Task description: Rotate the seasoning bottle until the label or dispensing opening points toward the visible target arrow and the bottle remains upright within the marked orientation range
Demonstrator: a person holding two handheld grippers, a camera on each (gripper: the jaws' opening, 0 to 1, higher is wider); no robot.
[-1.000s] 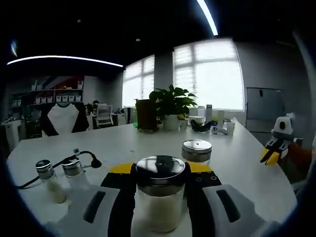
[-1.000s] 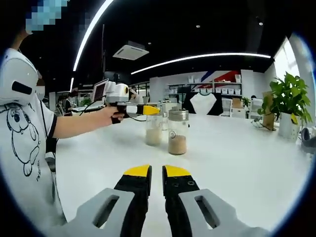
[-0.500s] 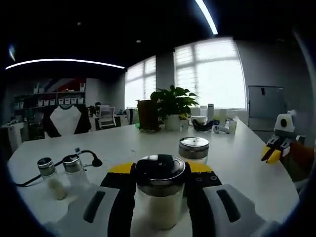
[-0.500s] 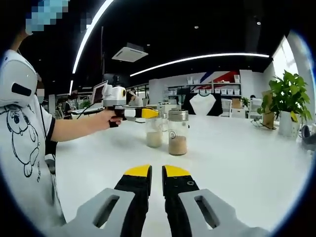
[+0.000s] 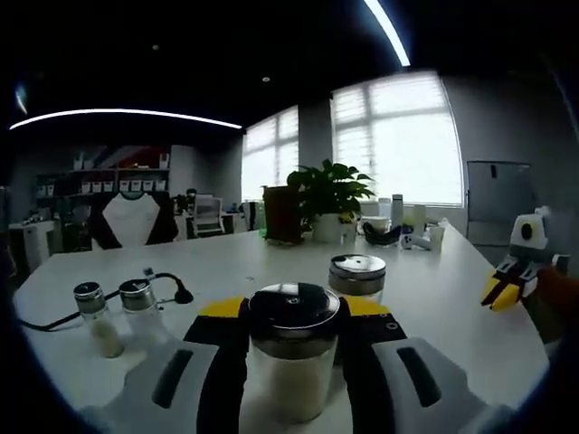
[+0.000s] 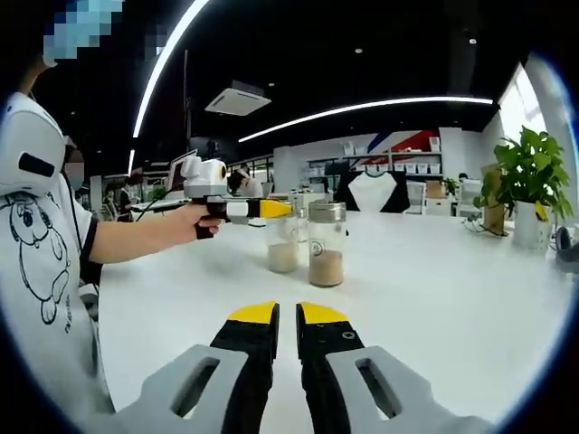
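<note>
Glass bottle (image 5: 294,357): white powder inside, upright between the left gripper (image 5: 294,318) jaws, gripped
Right gripper (image 6: 287,314): jaws pressed together, holding nothing, above the white table (image 6: 434,289)
Second jar (image 5: 356,276): just behind
Small shakers (image 5: 118,312): left, beside a black cable (image 5: 136,291)

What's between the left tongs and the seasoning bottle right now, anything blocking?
Nothing visible. In the left gripper view the left tongs sit on both sides of the seasoning bottle, jaws against its glass. A second jar stands behind it on the white table, out of the way. No target arrow is visible.
</note>
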